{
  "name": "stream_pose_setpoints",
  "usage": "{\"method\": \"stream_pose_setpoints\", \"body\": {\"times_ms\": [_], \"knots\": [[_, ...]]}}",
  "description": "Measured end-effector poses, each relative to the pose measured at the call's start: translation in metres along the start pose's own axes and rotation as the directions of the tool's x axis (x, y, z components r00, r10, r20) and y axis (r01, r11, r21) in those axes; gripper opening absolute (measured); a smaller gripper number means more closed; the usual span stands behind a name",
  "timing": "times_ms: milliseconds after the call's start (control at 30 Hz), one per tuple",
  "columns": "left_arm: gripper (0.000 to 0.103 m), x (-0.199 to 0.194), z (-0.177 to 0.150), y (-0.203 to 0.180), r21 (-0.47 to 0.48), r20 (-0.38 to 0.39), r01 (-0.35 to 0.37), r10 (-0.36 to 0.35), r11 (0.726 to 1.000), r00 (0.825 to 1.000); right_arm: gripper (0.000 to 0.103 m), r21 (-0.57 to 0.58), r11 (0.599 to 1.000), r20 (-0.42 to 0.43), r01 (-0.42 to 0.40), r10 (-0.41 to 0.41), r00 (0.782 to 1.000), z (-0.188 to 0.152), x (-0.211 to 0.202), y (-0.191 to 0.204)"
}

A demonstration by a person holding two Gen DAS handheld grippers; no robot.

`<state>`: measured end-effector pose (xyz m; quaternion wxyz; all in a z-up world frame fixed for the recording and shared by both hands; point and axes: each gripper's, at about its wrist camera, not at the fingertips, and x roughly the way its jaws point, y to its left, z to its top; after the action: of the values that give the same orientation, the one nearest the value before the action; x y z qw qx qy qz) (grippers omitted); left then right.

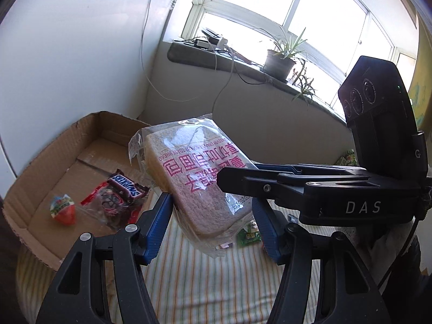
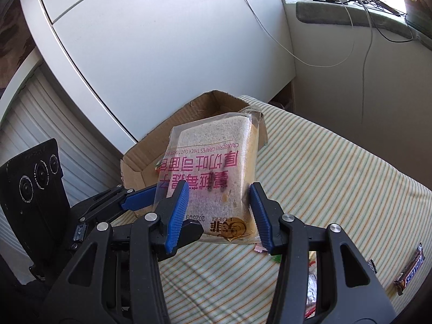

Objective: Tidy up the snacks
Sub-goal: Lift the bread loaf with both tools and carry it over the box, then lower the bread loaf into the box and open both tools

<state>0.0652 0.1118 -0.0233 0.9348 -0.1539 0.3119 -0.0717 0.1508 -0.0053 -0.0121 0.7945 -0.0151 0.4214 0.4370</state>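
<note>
A clear bag of sliced toast bread (image 1: pixel 194 178) (image 2: pixel 216 162) with pink print hangs in the air, tilted, above the striped cloth. My left gripper (image 1: pixel 213 224) is shut on its lower end, a blue pad on each side. From the right, my right gripper (image 1: pixel 237 171) (image 2: pixel 218 216) is shut on the same bag. The left gripper's fingers (image 2: pixel 137 199) show at the bag's left edge in the right wrist view. Just left of and behind the bread sits an open cardboard box (image 1: pixel 54 162) (image 2: pixel 151 148). It holds a Snickers bar (image 1: pixel 127 186), a red and white egg candy (image 1: pixel 63 209) and a clear red-edged packet (image 1: pixel 113 208).
A striped cloth (image 2: pixel 324 175) covers the surface. On it lie another Snickers bar (image 2: pixel 410 270) at the right edge and a green candy (image 1: pixel 248 236) under the bread. White cupboard doors (image 2: pixel 135 54) stand behind the box. A potted plant (image 1: pixel 279 63) and cables rest on the windowsill.
</note>
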Motion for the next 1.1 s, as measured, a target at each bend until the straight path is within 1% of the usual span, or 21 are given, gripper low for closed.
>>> {"method": "stream_pose_setpoints", "body": {"times_ms": [267, 533, 833, 1100], "knots": [[0.06, -0.019, -0.004, 0.037, -0.059, 0.022, -0.073, 0.074, 0.996, 0.997, 0.049, -0.059, 0.997, -0.034, -0.055, 0.053, 0.998, 0.014, 0.036, 0.036], [0.06, -0.026, -0.007, 0.068, -0.102, 0.023, -0.117, 0.12, 0.988, 0.992, 0.049, -0.092, 0.992, -0.071, -0.084, 0.077, 0.995, 0.022, 0.068, 0.062], [0.06, -0.028, -0.012, 0.095, -0.129, 0.012, -0.151, 0.153, 0.98, 0.988, 0.049, -0.112, 0.989, -0.111, -0.096, 0.084, 0.99, 0.029, 0.104, 0.076], [0.06, -0.025, -0.014, 0.108, -0.141, -0.002, -0.173, 0.174, 0.975, 0.985, 0.049, -0.117, 0.988, -0.135, -0.105, 0.089, 0.987, 0.033, 0.128, 0.079]]}}
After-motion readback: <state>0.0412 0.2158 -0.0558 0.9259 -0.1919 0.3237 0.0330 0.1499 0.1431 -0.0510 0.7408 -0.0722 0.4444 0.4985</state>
